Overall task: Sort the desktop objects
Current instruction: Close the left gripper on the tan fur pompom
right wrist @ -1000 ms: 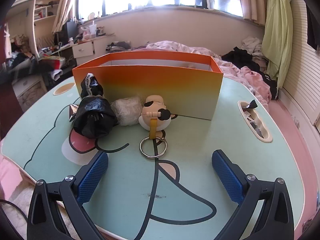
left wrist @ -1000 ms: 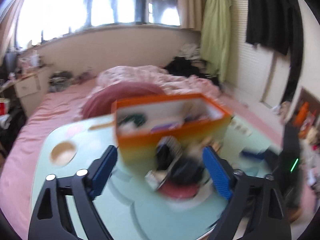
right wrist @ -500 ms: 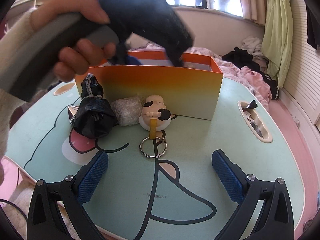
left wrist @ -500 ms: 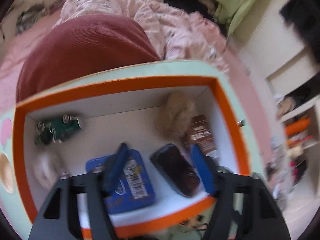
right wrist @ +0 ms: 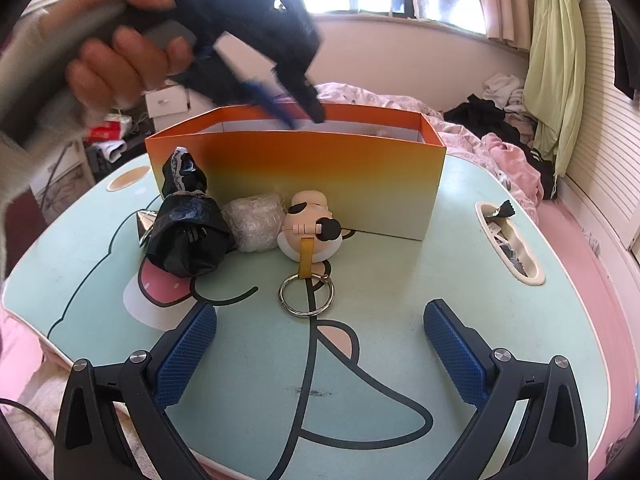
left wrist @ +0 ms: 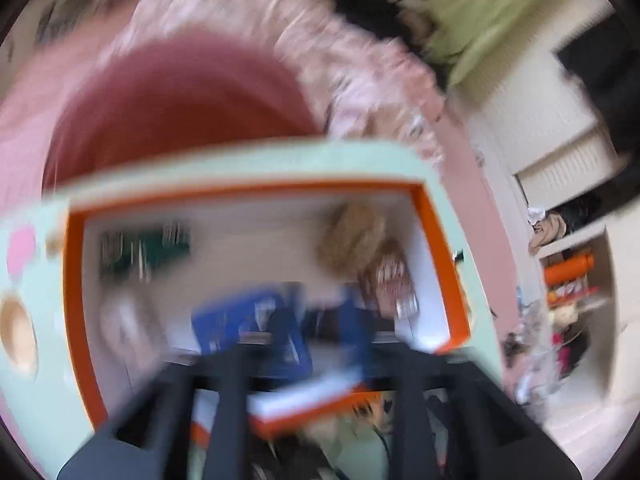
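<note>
1. Since 1 s ago, L gripper (right wrist: 304,114) has gone from low over the table (right wrist: 400,280), near the loose items, to above the orange box (right wrist: 296,172), tips angled down inside the rim. R gripper (right wrist: 320,344) has not shifted.
2. L jaws: opening. Left-wrist view too blurred to show anything between them; likely a drop-off just made.
3. R jaws: spread wide, nothing between them, parked in front of the box, prob. waiting its turn.
4. Box contents (blurred): blue tin (left wrist: 240,320), green toy car (left wrist: 144,248), tan fluffy item (left wrist: 352,236), brown packet (left wrist: 392,280), pale item at left end, not identifiable.
5. Unsorted, against box front wall: black bag bundle (right wrist: 186,236), clear wrap ball (right wrist: 254,222), figurine keyring (right wrist: 310,232), ring lying toward R gripper.
6. Slot tray (right wrist: 532,276), right of box, holds wrappers.
</note>
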Demonstrator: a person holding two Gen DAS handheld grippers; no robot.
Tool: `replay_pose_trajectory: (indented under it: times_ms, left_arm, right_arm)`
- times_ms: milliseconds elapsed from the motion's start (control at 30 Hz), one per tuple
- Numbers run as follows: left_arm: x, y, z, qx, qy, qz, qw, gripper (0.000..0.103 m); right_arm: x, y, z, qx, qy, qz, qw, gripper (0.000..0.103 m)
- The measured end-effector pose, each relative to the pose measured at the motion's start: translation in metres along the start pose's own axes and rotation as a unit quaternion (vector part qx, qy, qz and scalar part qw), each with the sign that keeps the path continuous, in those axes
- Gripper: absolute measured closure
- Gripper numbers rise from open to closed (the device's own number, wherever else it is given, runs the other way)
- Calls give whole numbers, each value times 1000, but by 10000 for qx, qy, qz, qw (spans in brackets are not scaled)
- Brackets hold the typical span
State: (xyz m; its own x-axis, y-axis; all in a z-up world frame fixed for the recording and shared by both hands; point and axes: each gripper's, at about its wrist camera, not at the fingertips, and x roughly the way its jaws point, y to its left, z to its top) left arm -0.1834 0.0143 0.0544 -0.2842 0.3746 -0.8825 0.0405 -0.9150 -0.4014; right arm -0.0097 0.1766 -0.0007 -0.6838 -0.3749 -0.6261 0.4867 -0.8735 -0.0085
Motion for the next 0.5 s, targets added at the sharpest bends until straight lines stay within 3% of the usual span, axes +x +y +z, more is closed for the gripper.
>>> replay_pose_trajectory:
  times_ms: [33,167,267,367,467,500]
  left_arm:
    - [1,3,-3,-171,112,-106,9997,34]
    - [19,-8,-10,-38,545,-40,9985,34]
    - [26,-23,-9,233,459,199,9985,35]
    - [30,-34,-4,272,405,335,9982,38]
    - [48,-32,3,156,559,539,9969,50]
    - [51,-30,6,184,415,512,9977,51]
  right_arm:
    - [0,0,0,-1,0,-2,10000,0]
    - [0,-1,0,-1,-1,2,10000,0]
    - [-1,0,0,8,0,5,10000,0]
    - [-1,-1,0,6,1,3,10000,0]
    - [-2,-1,1,4,-2,0,10000,0]
    - [-1,-1,0,9,9,3,10000,0]
